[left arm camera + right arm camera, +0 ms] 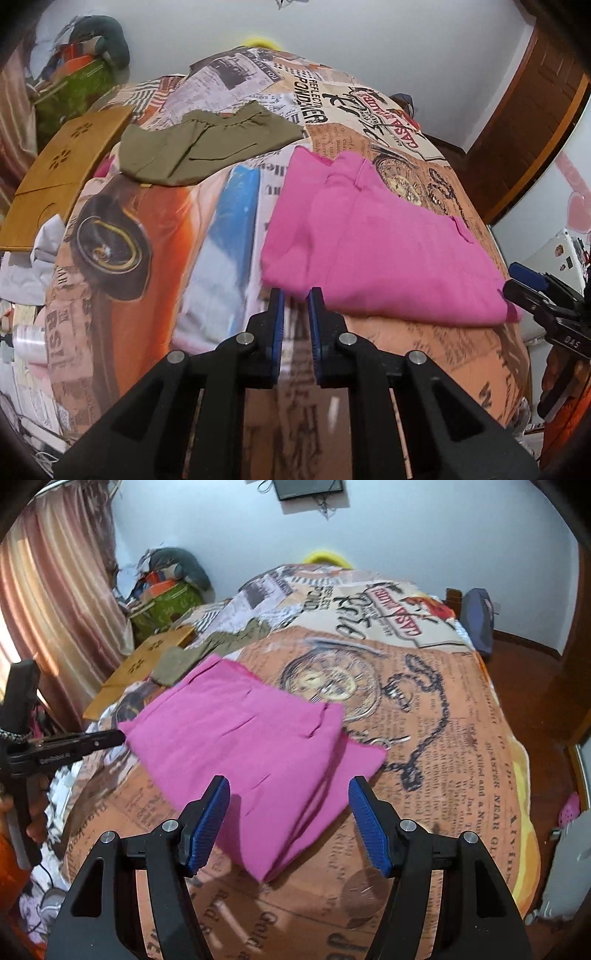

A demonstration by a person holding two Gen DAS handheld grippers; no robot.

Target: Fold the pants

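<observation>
Pink pants [380, 240] lie folded flat on the printed bedspread [155, 206]; the right wrist view shows them too [236, 738]. My left gripper [295, 295] is shut to a narrow slit, its tips at the pants' near left edge. Only bedspread shows through the slit, and I cannot tell if any cloth is pinched. Seen from the side, the left gripper [120, 735] touches the pants' left corner. My right gripper [290, 786] stands open above the near corner of the pants, pads clear of the cloth. It also shows at the right edge [532, 291].
An olive garment [207, 147] lies folded further back on the bed. A wooden board [62, 173] rests at the bed's left edge, with bags and clutter [81, 66] behind it. Curtains [55, 590] hang left. A wooden door [528, 122] is at the right.
</observation>
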